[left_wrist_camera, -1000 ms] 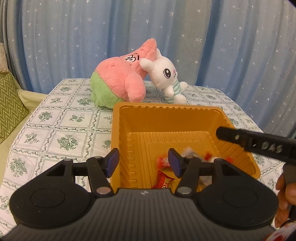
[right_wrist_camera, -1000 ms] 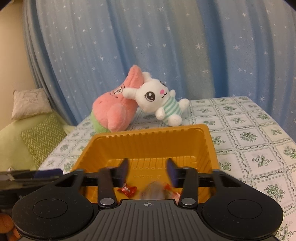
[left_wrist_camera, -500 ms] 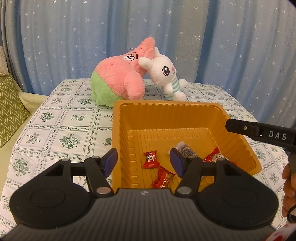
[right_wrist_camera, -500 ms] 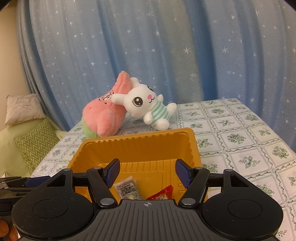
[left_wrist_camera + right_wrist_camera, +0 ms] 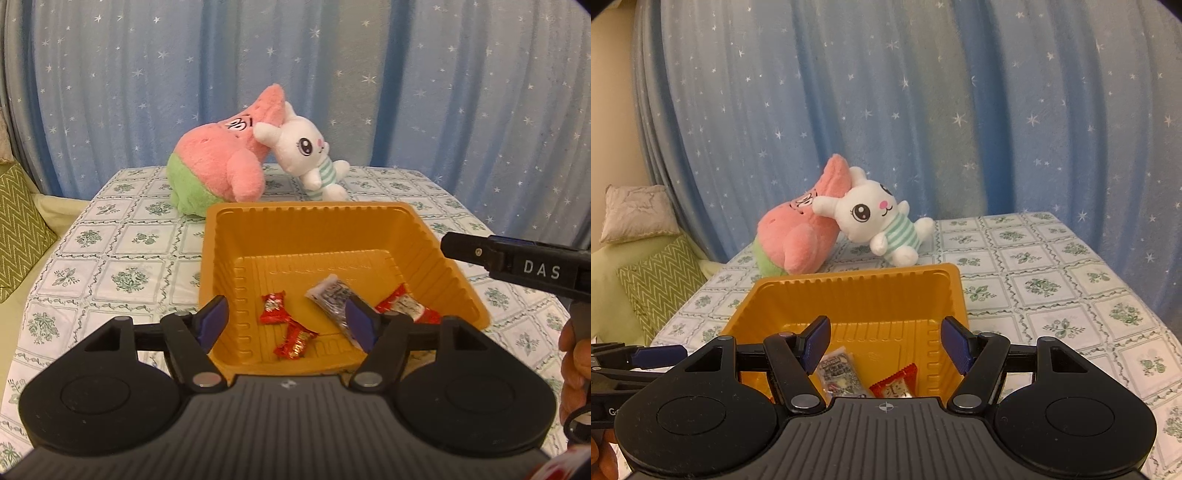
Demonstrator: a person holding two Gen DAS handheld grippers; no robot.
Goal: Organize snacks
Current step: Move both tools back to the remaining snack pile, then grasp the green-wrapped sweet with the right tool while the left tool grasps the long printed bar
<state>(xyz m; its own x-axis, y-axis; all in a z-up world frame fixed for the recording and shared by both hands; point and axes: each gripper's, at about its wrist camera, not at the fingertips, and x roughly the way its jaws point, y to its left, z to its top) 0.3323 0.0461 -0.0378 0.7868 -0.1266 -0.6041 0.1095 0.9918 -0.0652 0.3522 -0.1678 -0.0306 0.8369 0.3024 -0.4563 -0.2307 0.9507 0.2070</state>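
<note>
Moved: both grippers have drawn back from the orange tray [image 5: 436, 243]
Left gripper [image 5: 290, 323]: jaws apart, empty
Right gripper [image 5: 886, 343]: jaws apart, empty
Tray: four wrapped snacks [image 5: 273, 308] inside

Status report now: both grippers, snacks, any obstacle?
Left gripper open, empty. Right gripper open, empty. Four snack packets inside orange tray. No obstacle.

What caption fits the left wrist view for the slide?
Open left tongs above an orange tray holding four wrapped snacks, with two plush toys behind it on the table.
</note>
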